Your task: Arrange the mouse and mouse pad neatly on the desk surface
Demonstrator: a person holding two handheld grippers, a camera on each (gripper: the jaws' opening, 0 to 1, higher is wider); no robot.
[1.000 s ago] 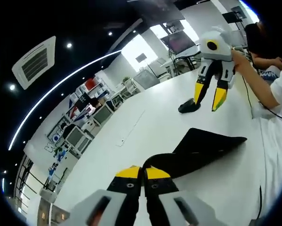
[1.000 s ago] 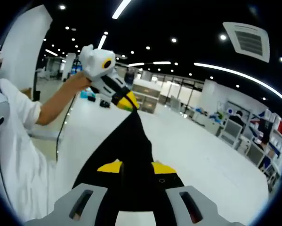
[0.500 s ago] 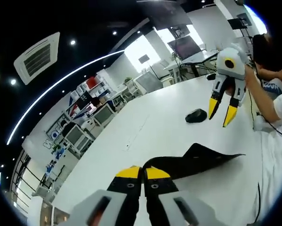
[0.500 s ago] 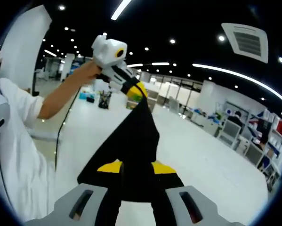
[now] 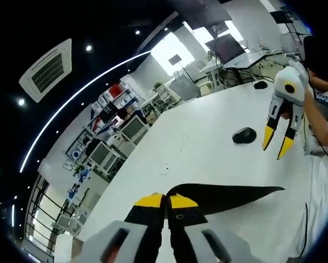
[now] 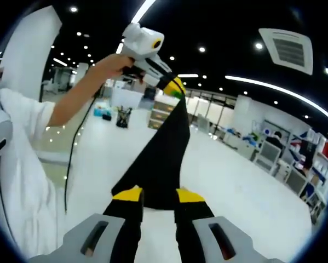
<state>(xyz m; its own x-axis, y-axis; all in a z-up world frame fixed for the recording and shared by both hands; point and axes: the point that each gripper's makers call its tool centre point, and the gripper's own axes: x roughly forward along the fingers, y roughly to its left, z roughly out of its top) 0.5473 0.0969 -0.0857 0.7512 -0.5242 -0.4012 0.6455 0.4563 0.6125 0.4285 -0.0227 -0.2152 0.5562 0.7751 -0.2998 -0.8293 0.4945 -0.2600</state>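
Mouse pad in the air, one edge pinched, ready to be laid flat

Your left gripper has its jaws closed tight on one edge of the black mouse pad, which hangs above the white desk; in the right gripper view the pad stretches from the left gripper down toward your right gripper, whose jaws stand apart with the pad's lower edge between or just beyond them, and whether they touch it you cannot tell. The mouse rests on the desk just beside the right gripper. Lower the free edge first, keep the sheet taut so it does not fold, square it to the desk edge near the mouse, and release only once it lies flat.
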